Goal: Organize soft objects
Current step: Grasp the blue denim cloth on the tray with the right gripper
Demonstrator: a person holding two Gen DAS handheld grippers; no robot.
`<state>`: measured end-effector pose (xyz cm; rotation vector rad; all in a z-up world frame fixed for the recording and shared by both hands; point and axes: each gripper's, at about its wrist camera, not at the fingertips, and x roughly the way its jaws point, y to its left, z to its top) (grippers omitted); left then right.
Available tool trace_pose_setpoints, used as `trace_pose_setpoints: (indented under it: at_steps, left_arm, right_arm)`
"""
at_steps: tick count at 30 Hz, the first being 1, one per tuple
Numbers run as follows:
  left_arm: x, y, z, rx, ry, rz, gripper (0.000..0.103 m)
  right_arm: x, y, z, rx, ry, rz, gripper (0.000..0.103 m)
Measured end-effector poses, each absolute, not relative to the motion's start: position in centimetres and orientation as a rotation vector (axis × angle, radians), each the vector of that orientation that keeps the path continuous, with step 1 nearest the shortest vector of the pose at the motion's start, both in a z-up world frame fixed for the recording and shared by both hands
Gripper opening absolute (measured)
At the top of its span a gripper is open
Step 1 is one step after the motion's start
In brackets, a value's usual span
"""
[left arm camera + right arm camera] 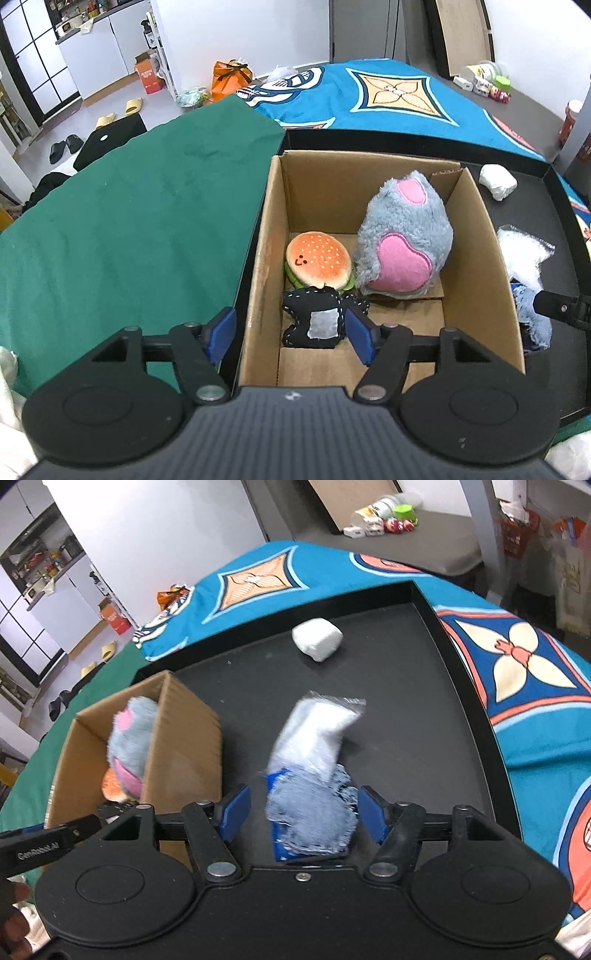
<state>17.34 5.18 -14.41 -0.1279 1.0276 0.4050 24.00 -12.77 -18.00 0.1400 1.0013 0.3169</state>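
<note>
1. Currently we count three soft items inside the cardboard box (476, 236): a burger plush (317, 260), a grey-and-pink plush (404, 236) leaning beside it, and a black stitched plush (314, 319) lying on the box floor in front of the burger.
2. We read the left gripper (291, 332) as open. Its blue pads straddle the near left wall of the box, one pad outside and one inside next to the black stitched plush; the frame does not show whether that pad touches it, and nothing is clamped.
3. We judge the black stitched plush as deposited, so this part of the sorting is complete.
4. We see the right gripper (303, 814) over the black tray (458, 653), to the right of the box. Its jaws stand apart with a packaged blue-and-white cloth (314, 775) between them.
5. We note a clear gap on the left pad and cannot confirm contact on the right pad; we therefore treat the cloth as not gripped.
6. We find one further item outstanding: a white soft lump (317, 638) at the far side of the tray, well apart from the box.
7. We estimate the task at a little past halfway: three items boxed, two remaining on the tray.
8. We expect the next step to be a grasp on the packaged cloth, then the white lump.
</note>
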Motion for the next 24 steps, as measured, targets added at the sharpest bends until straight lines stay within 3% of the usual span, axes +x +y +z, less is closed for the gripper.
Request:
trace_pose_setpoints:
  at_steps: [9,11,13,16,24]
  left_arm:
    - [17.9,4.5,-14.8,-0.092,1.047,0.402,0.065]
    - [18.0,4.4,-14.9,-0.088,1.051,0.403,0.065]
    - [18.0,4.3,-14.9,-0.081,1.056,0.403,0.065]
    - [18.1,4.1,-15.0,-0.067,1.059,0.4,0.065]
    - [18.0,4.2,-14.9,-0.074,1.052,0.402,0.066]
  right_arm:
    - [25.0,-15.1,-20.9,0.252,1.079,0.294,0.063]
    - [25.1,-15.6,-21.3,0.302,1.093,0.3,0.058]
    - [25.2,-15.9,-21.5,0.332,1.085,0.324,0.035]
    - [25.0,-15.8,-21.1,0.319,1.066,0.346,0.024]
    - [25.0,-16.3,-19.2,0.285,1.003,0.322,0.021]
